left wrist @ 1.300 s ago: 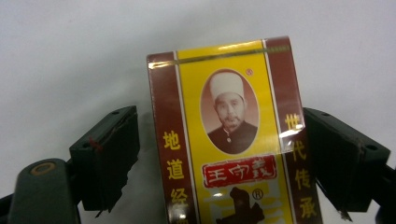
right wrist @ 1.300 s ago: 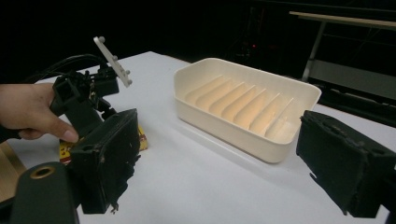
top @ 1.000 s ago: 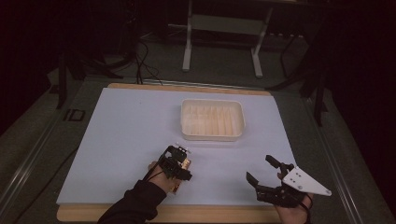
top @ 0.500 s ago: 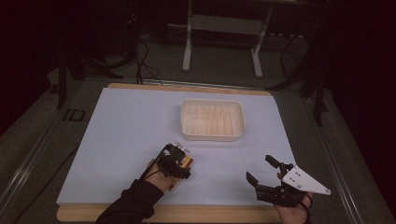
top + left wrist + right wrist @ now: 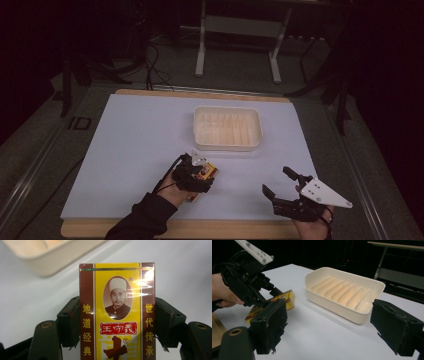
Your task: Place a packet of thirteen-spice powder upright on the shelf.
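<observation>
Clamping complete: left gripper [image 5: 200,172] has just closed on the yellow box [image 5: 117,312] (lift toward cream tray [image 5: 227,127] likely next); right gripper [image 5: 280,184] spread, idle.

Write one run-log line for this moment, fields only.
left gripper: shut on yellow box | right gripper: open, holds nothing | tray: empty, beyond the box | surface: white table

At lower centre the left gripper [image 5: 202,172] clamps a yellow box [image 5: 204,176]; the right gripper [image 5: 280,184] gapes at lower right, below the cream tray [image 5: 227,145].
</observation>
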`<act>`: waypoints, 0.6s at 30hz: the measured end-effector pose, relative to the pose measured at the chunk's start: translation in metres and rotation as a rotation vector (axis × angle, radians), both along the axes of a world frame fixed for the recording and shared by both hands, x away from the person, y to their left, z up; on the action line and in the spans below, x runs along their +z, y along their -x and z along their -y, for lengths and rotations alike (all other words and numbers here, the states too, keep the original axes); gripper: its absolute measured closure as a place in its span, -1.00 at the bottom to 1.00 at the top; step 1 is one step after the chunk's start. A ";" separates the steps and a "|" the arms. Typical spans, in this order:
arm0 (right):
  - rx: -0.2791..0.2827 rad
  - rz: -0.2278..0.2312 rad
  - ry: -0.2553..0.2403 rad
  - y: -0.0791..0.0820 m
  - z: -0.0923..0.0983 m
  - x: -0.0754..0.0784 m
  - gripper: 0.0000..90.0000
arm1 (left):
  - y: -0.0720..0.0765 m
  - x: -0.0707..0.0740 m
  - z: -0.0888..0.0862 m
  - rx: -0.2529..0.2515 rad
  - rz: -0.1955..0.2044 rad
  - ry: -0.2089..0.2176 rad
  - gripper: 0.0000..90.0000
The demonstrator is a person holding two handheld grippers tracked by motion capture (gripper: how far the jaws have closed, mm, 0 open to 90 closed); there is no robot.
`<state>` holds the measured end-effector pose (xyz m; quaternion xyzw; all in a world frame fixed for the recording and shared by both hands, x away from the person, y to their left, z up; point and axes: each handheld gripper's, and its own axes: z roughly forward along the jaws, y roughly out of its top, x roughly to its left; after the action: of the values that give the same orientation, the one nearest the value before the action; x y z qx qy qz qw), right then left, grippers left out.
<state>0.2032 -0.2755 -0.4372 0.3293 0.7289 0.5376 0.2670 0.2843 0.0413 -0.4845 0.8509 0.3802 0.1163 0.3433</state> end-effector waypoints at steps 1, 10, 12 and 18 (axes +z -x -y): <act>0.001 -0.003 0.000 0.000 0.000 0.000 -0.69 | 0.001 0.001 0.001 0.002 0.008 0.009 -0.28; 0.041 -0.009 0.000 0.002 -0.003 0.006 -0.49 | 0.011 0.012 0.004 -0.035 0.139 0.107 -0.28; 0.043 -0.009 -0.001 0.002 -0.003 0.006 -0.49 | 0.013 0.013 0.004 -0.031 0.174 0.138 -0.28; 0.015 -0.055 -0.015 -0.007 -0.008 0.015 -0.57 | 0.017 0.018 0.003 -0.030 0.224 0.179 -0.28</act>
<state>0.2101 -0.2673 -0.4224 0.3406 0.7342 0.5359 0.2403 0.2676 0.0388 -0.4667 0.8041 0.3357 0.1713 0.4597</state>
